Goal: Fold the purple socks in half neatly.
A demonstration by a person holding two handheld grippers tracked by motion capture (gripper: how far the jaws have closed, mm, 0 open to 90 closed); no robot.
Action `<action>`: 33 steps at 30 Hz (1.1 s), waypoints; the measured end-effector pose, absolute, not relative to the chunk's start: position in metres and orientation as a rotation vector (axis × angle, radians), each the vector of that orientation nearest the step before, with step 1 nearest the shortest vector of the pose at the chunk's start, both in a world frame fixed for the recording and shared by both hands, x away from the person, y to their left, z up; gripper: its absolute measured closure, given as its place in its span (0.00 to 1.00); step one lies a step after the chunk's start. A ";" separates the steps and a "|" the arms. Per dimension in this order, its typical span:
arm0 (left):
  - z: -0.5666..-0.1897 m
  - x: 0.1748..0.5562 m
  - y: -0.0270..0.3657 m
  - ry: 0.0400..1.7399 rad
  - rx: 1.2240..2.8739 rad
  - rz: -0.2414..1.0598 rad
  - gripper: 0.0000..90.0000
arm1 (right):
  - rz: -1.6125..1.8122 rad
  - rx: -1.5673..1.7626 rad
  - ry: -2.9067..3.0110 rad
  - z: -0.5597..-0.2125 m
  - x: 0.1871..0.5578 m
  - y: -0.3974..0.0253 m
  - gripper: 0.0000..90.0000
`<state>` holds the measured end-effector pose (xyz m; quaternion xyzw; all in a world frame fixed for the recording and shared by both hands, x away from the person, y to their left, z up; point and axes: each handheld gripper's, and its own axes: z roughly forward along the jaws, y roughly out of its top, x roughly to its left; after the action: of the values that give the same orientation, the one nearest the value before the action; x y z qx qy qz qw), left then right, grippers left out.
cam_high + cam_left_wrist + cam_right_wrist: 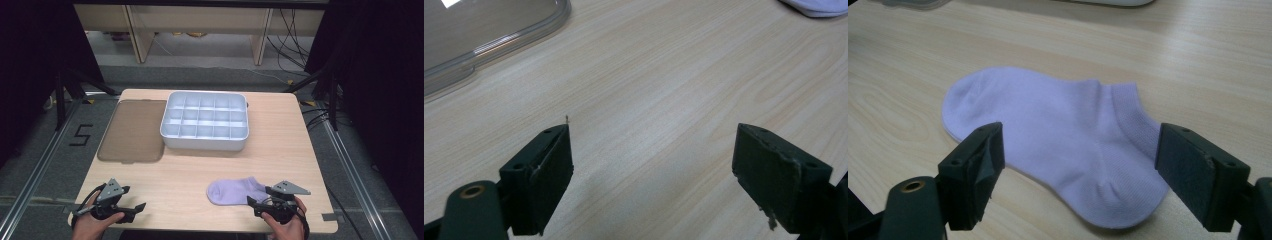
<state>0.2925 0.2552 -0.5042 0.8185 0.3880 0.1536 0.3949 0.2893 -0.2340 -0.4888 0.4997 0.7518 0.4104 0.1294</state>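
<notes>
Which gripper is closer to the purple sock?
The right gripper. Its open jaws sit just at the heel end of the small light-purple cotton sock, framing it. The left gripper is far off at the table's opposite front corner, open over bare wood.

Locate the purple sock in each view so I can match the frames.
High view: sock near the table's front edge, right of centre, just left of the right tongs.
Left gripper view: a sliver at the top right corner.
Right gripper view: centre, lying flat between the open jaws.
Shared landmark: the clear lid.
</notes>
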 end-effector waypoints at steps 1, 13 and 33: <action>-0.504 0.293 0.255 0.984 2.075 0.390 0.17 | 1.193 1.452 2.185 -0.489 0.289 -0.234 0.23; -0.502 0.292 0.257 0.996 2.076 0.380 0.17 | 1.223 1.385 2.207 -0.489 0.291 -0.233 0.28; -0.502 0.293 0.254 0.982 2.083 0.349 0.18 | 1.170 1.151 2.289 -0.478 0.294 -0.209 0.82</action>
<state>0.2929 0.2545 -0.5022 0.8215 0.3875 0.1378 0.3949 0.2944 -0.2093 -0.4776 0.4032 0.8020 0.4098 0.1621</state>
